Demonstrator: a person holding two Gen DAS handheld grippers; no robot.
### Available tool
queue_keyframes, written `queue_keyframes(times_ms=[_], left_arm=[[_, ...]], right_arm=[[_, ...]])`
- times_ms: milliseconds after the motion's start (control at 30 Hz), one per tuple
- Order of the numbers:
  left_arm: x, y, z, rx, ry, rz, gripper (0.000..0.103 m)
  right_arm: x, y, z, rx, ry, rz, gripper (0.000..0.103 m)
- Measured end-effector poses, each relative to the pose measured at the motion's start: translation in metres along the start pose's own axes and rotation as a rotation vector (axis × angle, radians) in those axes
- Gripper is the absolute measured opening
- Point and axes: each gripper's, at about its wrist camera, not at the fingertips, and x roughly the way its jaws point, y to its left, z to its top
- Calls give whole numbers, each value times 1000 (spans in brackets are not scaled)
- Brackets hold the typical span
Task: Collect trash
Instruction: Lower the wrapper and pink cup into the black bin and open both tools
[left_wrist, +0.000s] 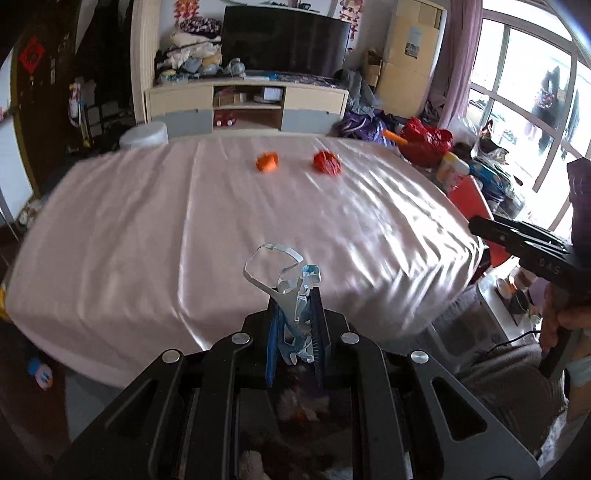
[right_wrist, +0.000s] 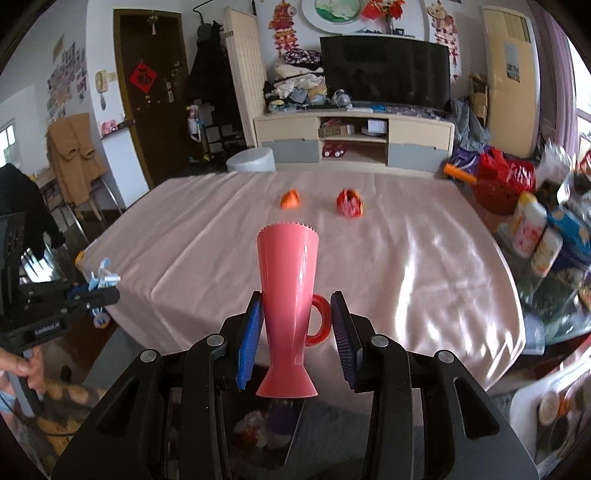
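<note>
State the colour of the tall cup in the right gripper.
Pink cup, with a redder handle; clearest in the right wrist view.

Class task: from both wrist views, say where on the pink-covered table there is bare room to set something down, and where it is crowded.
Bare: the whole near and middle stretch of the pink tablecloth, from the near edge up to the orange scrap and red scrap; also the left part beside them. Crowded: off the right edge, around the red bag and bottles.

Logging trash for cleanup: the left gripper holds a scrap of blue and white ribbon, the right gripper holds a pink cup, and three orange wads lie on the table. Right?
Not quite: two orange wads lie on the table, not three, as the right wrist view shows. The left gripper does hold the blue and white ribbon scrap, and the right gripper the pink cup.
</note>
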Motion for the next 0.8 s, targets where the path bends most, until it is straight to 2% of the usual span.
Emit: queue_keyframes(times_ms=[167, 467, 800], left_arm=[[19, -14, -45, -42, 63, -33, 14], [72, -30, -101, -80, 188, -45, 14], [121, -26, -130, -78, 301, -29, 14]], right_arm=[[16, 3, -39, 55, 63, 27, 38], [66, 14, -94, 99, 200, 45, 38], [114, 19, -136, 162, 352, 67, 38]])
